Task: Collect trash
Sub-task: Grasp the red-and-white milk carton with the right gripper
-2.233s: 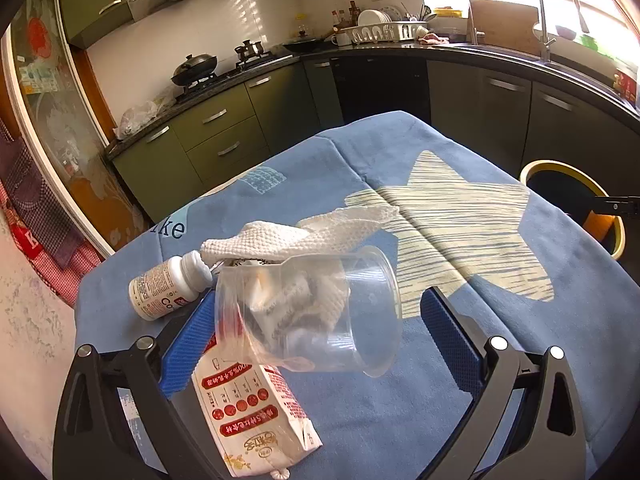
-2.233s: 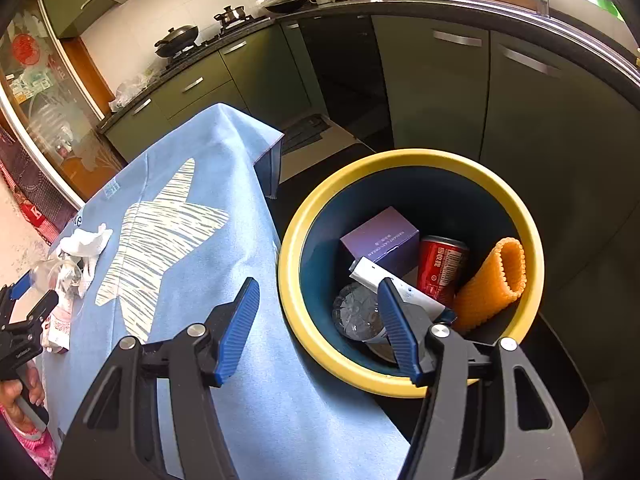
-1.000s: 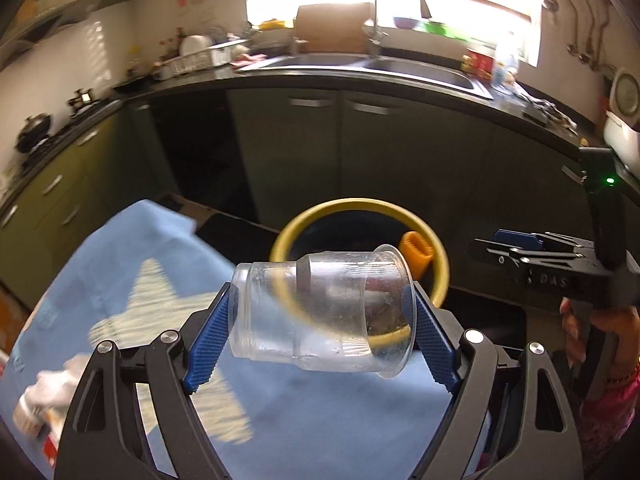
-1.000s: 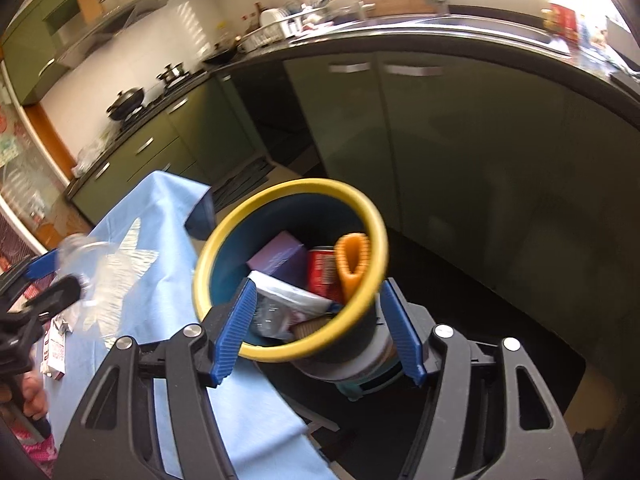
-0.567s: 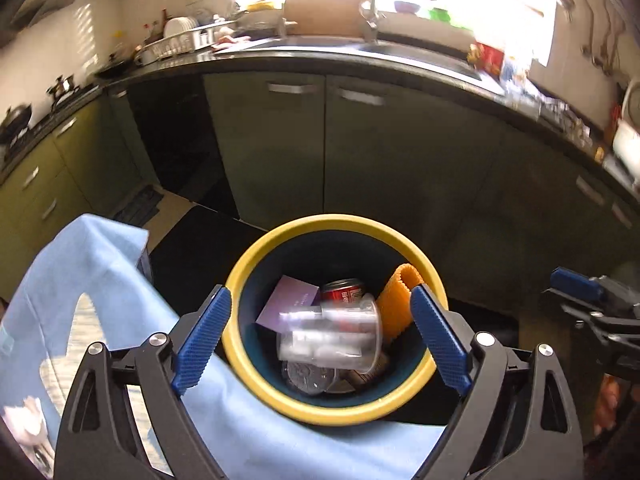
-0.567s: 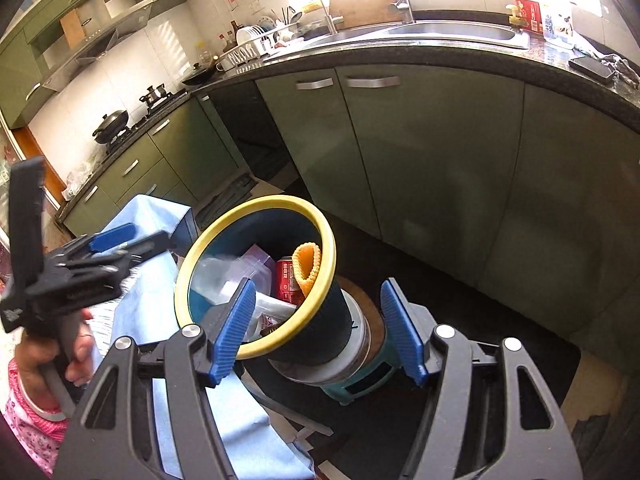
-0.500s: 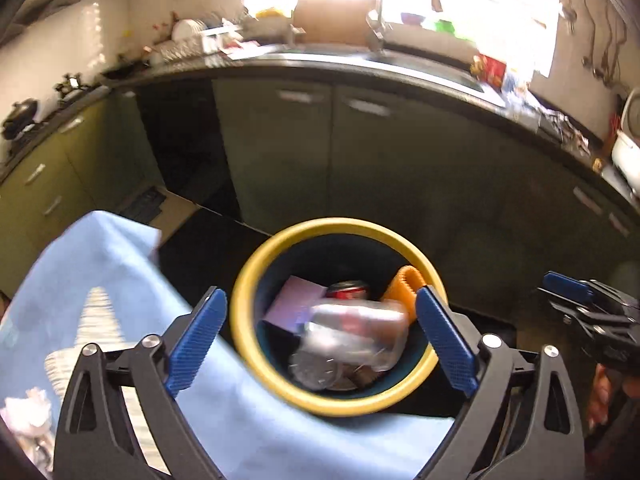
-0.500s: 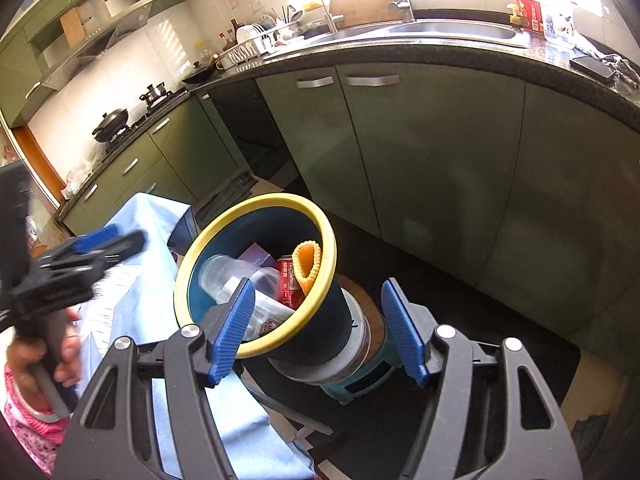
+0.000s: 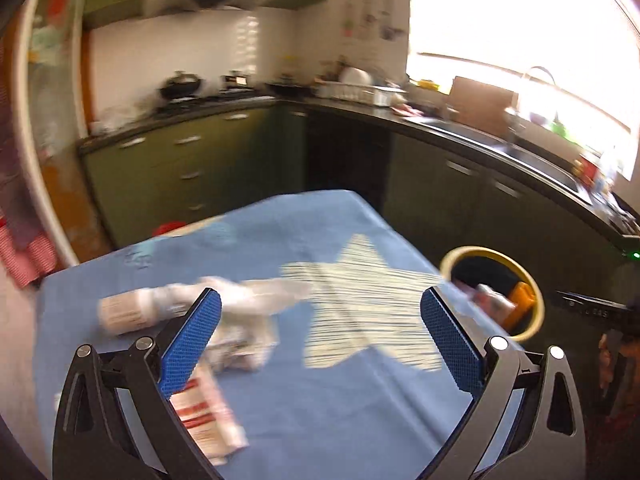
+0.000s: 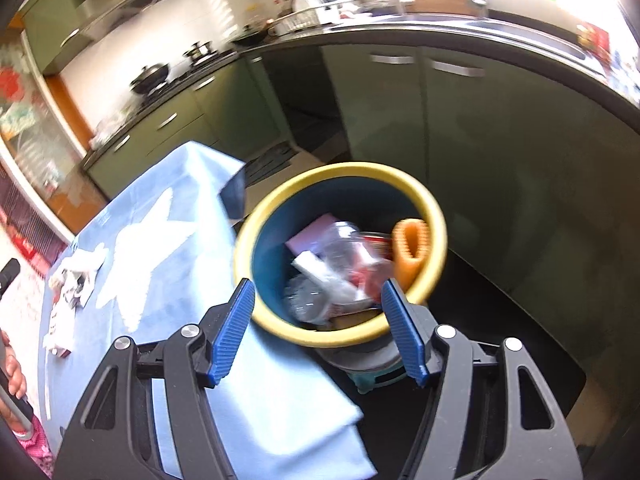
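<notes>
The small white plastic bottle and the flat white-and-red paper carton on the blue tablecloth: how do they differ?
The small white plastic bottle is round and lies on its side, farther from the camera; the flat white-and-red paper carton is flattened and lies nearer, partly behind the left gripper. The bottle bears a pale label, the carton red print. Both rest on the blue tablecloth beside the crumpled white tissue, outside the bin.

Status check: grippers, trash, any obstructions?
Left gripper opening, empty. Right gripper open over bin. Bottle, tissue, carton remain on table. Path clear.
</notes>
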`<action>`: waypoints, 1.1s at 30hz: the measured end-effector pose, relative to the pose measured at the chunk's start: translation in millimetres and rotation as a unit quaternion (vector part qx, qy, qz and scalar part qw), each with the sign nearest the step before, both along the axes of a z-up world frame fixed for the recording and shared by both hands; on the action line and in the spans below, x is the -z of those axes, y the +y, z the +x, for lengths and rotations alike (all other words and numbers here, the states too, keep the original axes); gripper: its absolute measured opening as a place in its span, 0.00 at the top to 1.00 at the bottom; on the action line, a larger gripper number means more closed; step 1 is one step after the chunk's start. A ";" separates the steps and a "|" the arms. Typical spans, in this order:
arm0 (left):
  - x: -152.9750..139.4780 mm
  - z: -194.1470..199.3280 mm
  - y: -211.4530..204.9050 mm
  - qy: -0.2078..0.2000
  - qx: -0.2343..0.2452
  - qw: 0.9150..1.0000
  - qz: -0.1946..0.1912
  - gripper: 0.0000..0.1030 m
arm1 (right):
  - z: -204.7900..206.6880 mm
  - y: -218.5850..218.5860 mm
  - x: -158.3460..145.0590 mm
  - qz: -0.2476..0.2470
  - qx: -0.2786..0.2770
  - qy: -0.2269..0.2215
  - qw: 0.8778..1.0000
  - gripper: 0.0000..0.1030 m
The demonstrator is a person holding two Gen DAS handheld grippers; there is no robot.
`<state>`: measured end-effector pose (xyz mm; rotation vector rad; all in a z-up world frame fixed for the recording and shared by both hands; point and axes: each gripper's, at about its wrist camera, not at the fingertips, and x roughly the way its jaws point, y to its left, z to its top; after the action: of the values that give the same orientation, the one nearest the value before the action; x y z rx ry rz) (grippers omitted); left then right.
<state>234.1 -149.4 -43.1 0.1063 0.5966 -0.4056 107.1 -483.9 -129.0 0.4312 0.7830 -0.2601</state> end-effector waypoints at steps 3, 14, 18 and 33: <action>0.7 2.2 58.1 -0.008 -0.063 0.998 -0.012 0.05 | 12.8 27.0 -5.0 -0.008 -0.030 0.002 1.000 0.39; 20.8 13.4 208.5 -0.017 -0.264 0.964 -0.035 0.05 | 81.7 207.9 -7.9 -0.002 -0.232 -0.007 0.973 0.38; 27.3 12.0 222.7 -0.011 -0.280 0.959 -0.046 0.05 | 94.8 286.5 -10.0 -0.002 -0.302 -0.017 0.953 0.38; 30.4 2.4 238.8 0.003 -0.265 0.960 -0.090 0.05 | 129.8 405.4 16.7 -0.076 -0.311 0.013 0.947 0.36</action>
<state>236.5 89.4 -73.5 -0.2286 0.5663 0.0620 237.0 -78.6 -145.7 0.0204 0.8790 0.2634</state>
